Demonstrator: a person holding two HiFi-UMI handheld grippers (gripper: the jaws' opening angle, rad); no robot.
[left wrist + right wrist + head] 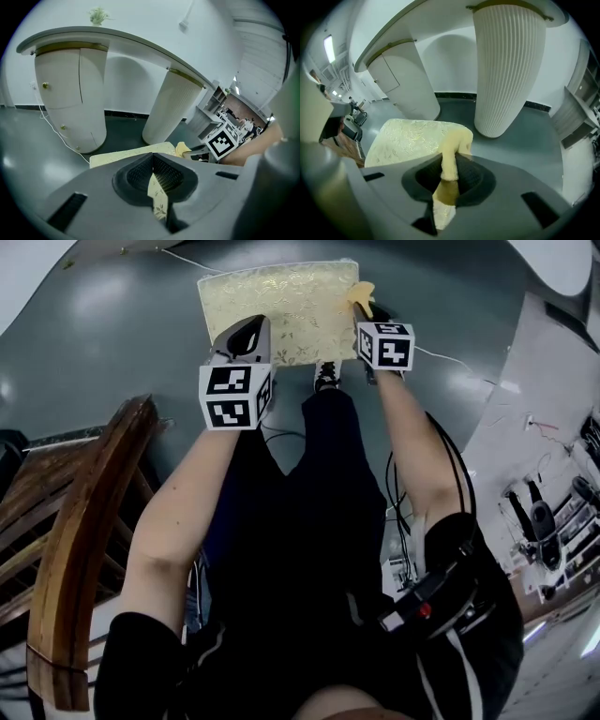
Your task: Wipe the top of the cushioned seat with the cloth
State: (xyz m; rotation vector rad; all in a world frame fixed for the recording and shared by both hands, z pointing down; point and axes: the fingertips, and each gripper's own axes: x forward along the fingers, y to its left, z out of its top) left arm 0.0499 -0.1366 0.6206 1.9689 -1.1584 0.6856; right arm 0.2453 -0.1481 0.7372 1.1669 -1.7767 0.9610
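Cushioned seat (281, 310) stands on the floor ahead, long axis left-right. Left gripper (152, 157): jaws pressed together, empty, over the near-left edge. Right gripper (449, 169): pinching the yellow cloth (457, 140) at the far-right corner. The seat top lies to its left.

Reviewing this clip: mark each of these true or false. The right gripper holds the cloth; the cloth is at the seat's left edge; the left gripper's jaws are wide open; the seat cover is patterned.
1. The right gripper holds the cloth. True: its jaws are shut on the yellow cloth.
2. The cloth is at the left edge of the cushioned seat. False: it hangs at the seat's right edge.
3. The left gripper has its jaws wide open. False: they are together, with nothing gripped between them.
4. The seat cover is patterned. True: pale fabric with a leafy pattern.
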